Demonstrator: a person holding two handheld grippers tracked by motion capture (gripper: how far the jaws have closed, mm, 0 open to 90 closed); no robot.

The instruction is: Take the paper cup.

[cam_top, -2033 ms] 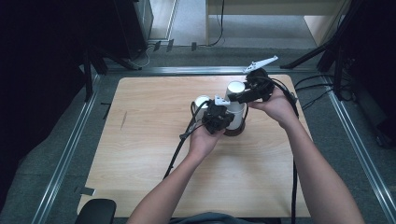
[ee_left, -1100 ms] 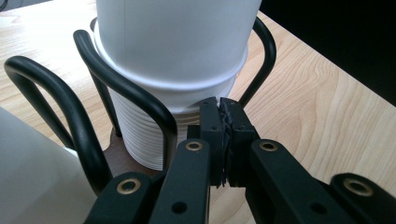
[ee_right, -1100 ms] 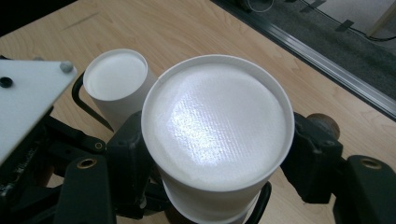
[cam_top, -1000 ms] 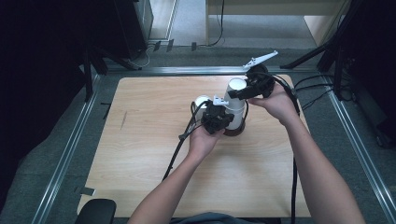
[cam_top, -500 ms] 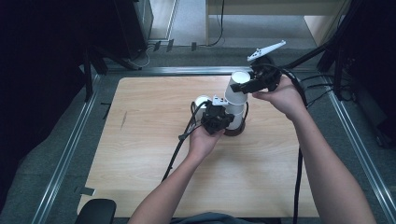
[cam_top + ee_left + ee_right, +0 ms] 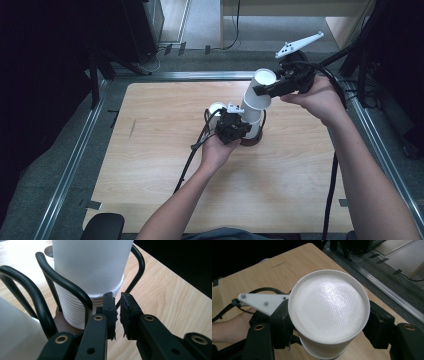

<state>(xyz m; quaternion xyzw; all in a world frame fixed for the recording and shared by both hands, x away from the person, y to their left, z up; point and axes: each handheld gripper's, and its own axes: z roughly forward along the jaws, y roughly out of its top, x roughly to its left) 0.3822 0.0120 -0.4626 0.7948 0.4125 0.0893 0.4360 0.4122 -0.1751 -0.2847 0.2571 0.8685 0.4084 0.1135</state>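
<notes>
A stack of upside-down white paper cups (image 6: pixel 252 125) stands in a black wire holder (image 6: pixel 70 287) on a brown base (image 6: pixel 248 141) at the middle of the wooden table (image 6: pixel 150 150). My right gripper (image 6: pixel 259 96) is shut on one white cup (image 6: pixel 264 79), held tilted above the stack; its pads (image 6: pixel 282 322) press the cup's sides (image 6: pixel 329 307). My left gripper (image 6: pixel 239 131) sits low at the near side of the stack (image 6: pixel 75 312). Its jaws have just been opening and stand a narrow gap apart (image 6: pixel 118 312) with nothing between them.
A white round object (image 6: pixel 216 107) lies just left of the holder. Black cables trail from both grippers across the table. Metal rails (image 6: pixel 75 160) frame the table, and dark stands and cords sit beyond the far edge.
My right gripper has risen and moved toward the far right with the cup, drawing it up off the stack. The left hand stayed at the holder's base.
</notes>
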